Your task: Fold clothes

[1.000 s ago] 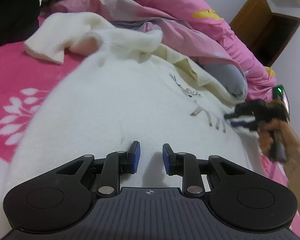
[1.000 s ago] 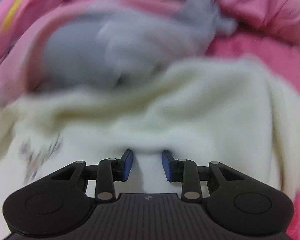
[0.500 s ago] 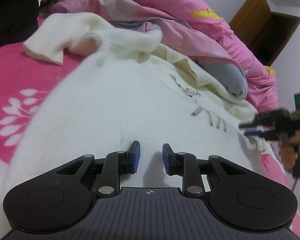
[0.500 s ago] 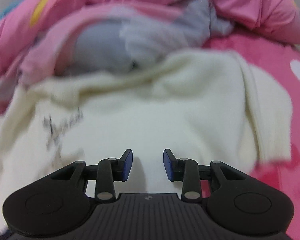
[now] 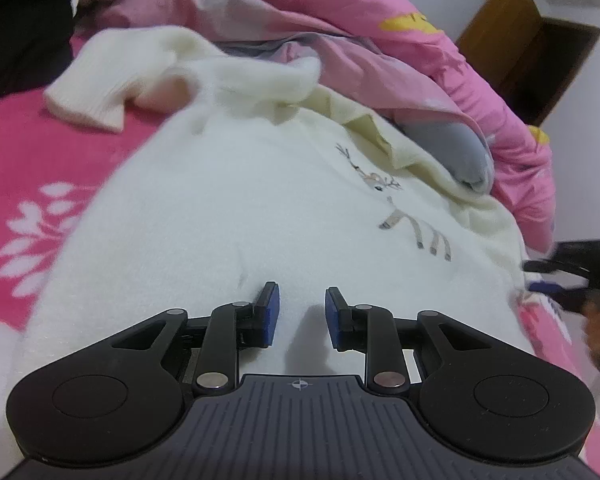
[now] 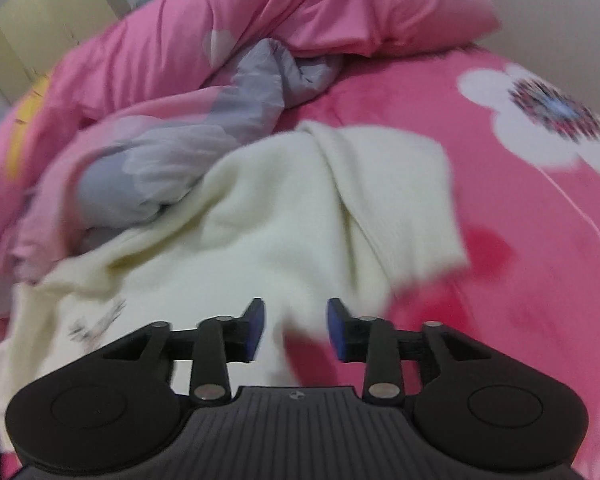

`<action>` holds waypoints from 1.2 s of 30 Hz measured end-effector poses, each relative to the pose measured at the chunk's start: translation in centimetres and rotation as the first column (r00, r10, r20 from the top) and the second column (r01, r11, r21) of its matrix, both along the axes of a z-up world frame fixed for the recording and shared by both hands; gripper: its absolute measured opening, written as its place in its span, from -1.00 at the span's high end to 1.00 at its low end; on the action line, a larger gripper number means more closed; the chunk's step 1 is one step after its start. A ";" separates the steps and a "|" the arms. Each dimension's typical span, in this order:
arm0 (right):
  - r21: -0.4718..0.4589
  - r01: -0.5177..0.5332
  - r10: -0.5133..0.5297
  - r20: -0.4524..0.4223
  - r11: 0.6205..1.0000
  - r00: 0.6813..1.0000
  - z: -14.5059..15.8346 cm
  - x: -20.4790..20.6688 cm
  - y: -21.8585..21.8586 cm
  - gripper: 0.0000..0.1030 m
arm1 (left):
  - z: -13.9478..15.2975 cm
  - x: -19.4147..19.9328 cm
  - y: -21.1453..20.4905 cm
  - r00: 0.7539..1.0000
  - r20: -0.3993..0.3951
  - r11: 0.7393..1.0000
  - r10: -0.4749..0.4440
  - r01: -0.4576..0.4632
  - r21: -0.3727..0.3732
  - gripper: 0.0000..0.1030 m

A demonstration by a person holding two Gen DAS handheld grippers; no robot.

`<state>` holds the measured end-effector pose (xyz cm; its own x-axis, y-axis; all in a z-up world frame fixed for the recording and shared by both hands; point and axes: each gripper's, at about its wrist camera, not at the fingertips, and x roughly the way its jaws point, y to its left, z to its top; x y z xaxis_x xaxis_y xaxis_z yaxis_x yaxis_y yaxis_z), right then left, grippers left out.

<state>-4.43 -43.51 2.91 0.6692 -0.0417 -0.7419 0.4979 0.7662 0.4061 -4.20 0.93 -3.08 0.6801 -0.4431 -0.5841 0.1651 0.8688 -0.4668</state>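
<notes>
So the bed has a hot pink fleece blanket with white flower prints, and a crumpled pink and grey duvet is heaped beyond the jaws, with a brown wooden door in the far corner of the room. A cream-white knit sweater with little embroidered reindeer lies spread on the blanket, right under and ahead of both sets of jaws. The left gripper tilts down over the sweater's body, jaws a little apart and opening, nothing pinched between them. The right gripper hangs over the sweater's edge, angled down, jaws opening wider, empty too. One ribbed sleeve cuff flops off to the far left.
</notes>
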 end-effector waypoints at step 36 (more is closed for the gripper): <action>0.481 -0.154 0.040 0.238 0.863 0.970 -8.0 -20.3 3.1 -0.06 | 1.0 -8.3 7.5 0.998 -0.039 0.965 -0.042 0.051 0.258 -0.22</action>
